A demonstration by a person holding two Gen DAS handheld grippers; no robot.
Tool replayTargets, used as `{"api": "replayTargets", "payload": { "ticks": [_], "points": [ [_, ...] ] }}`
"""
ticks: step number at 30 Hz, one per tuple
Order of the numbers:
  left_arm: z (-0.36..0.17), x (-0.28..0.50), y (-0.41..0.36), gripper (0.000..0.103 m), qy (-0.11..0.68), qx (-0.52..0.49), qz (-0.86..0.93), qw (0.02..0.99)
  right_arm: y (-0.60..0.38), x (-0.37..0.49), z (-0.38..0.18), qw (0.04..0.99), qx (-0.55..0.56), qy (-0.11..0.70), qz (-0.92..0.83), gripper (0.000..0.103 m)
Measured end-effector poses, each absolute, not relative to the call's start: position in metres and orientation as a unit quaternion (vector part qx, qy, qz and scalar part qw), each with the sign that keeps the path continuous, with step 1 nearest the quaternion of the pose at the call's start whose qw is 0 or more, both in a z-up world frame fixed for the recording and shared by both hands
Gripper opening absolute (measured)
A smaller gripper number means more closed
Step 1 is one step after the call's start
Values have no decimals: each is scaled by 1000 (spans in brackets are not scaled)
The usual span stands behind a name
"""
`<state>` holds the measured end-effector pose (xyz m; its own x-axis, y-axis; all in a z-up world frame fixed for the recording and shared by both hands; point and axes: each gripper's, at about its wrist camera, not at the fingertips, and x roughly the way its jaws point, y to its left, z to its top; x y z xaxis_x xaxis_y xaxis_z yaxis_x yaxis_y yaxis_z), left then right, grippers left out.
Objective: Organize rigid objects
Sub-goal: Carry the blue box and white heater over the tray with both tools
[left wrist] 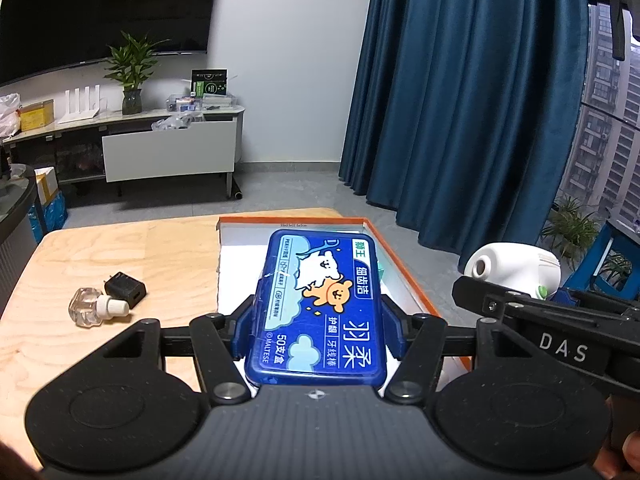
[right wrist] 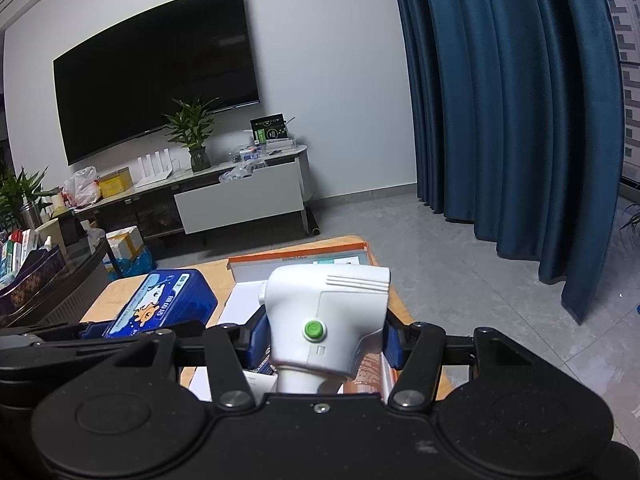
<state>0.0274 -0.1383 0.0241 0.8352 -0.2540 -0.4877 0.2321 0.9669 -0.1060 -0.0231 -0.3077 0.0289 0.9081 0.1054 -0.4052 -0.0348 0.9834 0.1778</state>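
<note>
My left gripper [left wrist: 318,320] is shut on a blue floss-pick box [left wrist: 316,308] with cartoon animals, held above the orange-rimmed white tray [left wrist: 404,276] on the wooden table [left wrist: 120,248]. My right gripper [right wrist: 324,336] is shut on a white handheld device [right wrist: 328,312] with a green button, also above the tray [right wrist: 300,258]. The device shows at the right in the left wrist view [left wrist: 512,264]. The blue box shows at the left in the right wrist view [right wrist: 160,300].
A clear glass bottle with a white cap [left wrist: 94,307] and a black plug adapter [left wrist: 125,287] lie on the table left of the tray. A TV stand [left wrist: 168,144] and blue curtains [left wrist: 460,100] stand beyond the table.
</note>
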Motion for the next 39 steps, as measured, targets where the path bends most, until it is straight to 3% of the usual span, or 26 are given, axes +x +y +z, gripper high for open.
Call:
{"api": "replayTargets", "payload": {
  "ticks": [20,39],
  "points": [
    [21,38,-131,63,268,-31,-121,955,-309,-3,25,970,80,225,51,67],
    [34,107,-123,63,274,-31,-111,955,-320,80,35,962,98,245,68,67]
  ]
}}
